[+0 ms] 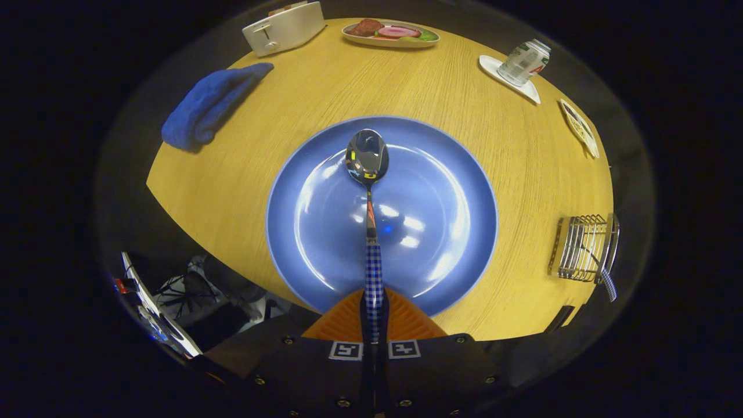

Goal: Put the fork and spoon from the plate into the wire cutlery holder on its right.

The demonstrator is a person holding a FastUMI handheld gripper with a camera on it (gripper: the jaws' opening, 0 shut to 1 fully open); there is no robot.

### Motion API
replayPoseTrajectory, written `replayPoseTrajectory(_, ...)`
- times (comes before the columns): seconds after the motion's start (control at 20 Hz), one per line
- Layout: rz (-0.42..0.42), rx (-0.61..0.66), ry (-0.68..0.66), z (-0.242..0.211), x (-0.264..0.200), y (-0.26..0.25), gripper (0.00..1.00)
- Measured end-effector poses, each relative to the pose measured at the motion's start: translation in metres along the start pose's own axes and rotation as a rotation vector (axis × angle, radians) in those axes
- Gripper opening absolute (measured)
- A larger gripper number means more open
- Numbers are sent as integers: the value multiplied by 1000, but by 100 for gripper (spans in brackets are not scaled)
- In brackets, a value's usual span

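The spoon point(368, 174) is clamped by its checked handle between the closed fingers of the gripper point(374, 313), its bowl pointing forward over the blue plate point(325, 244). Whether the spoon touches the plate cannot be told. The plate is set on a light wood-grain tabletop point(464, 87), close to its near edge. The wire holder point(583, 248) is seen to the right of the plate, well apart from it, near the tabletop's right edge, with a checked handle point(608, 283) sticking out of it. Beyond the plate, a blue cloth point(209, 104), a white toaster point(282, 27), a dish of food point(390, 32), a can point(524, 61) on a white coaster and a small plate point(579, 128) are ranged around the far rim. Cables point(186, 290) are seen below the tabletop's left edge.
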State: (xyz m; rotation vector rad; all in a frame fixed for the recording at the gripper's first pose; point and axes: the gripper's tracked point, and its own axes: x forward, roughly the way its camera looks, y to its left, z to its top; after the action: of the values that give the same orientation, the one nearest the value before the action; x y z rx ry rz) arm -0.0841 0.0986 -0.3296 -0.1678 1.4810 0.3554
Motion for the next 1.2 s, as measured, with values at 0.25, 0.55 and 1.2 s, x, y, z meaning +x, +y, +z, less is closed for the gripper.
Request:
replayPoseTrajectory(0.25,-21,-10,8,-8,-14,-18,2)
replayPoseTrajectory(0.55,-53,43,6,-27,-42,-49,2)
replayPoseTrajectory(1.2,-155,184,81,-92,-105,-161,2)
